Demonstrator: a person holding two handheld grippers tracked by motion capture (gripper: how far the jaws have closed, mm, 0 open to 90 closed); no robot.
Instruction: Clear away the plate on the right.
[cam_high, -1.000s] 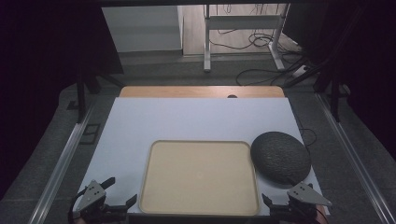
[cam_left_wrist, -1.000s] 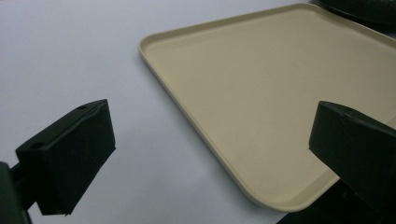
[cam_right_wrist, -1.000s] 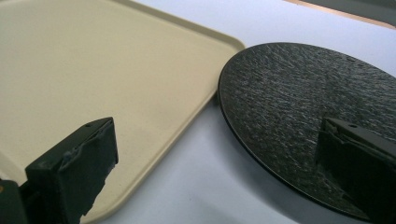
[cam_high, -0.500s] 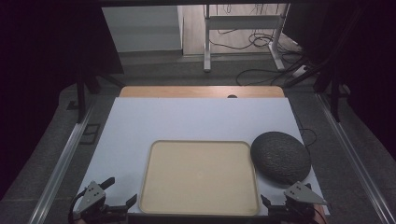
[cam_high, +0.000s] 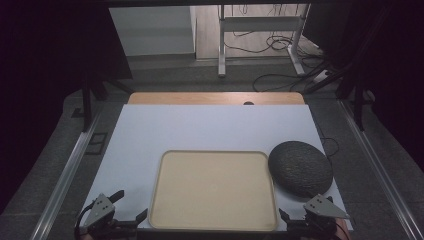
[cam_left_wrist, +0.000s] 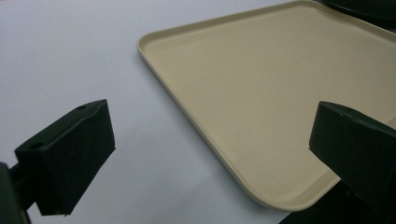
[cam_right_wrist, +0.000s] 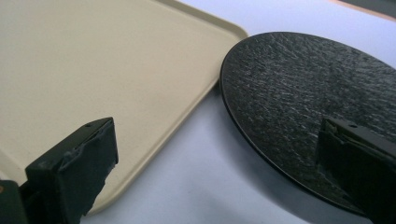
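A beige rectangular tray (cam_high: 215, 190) lies empty on the white table top near the front edge. Just right of it rests a dark textured round plate (cam_high: 300, 167), its rim close to the tray's right side. My left gripper (cam_high: 131, 206) sits open at the tray's front left corner; the left gripper view has the tray's rim (cam_left_wrist: 196, 121) between its wide jaws. At the front right, my right gripper (cam_high: 295, 219) is open as well, its jaws spanning the tray's edge (cam_right_wrist: 187, 112) and the dark plate (cam_right_wrist: 299, 112). Nothing is held.
The white sheet (cam_high: 210, 127) covers a wooden table (cam_high: 215, 98). Metal rails (cam_high: 65, 175) run along both sides. A desk frame (cam_high: 260, 35) and cables (cam_high: 280, 75) lie on the floor beyond the far edge.
Both grippers have slid slightly back toward the front edge of the table. The tray and the plate have stayed put.
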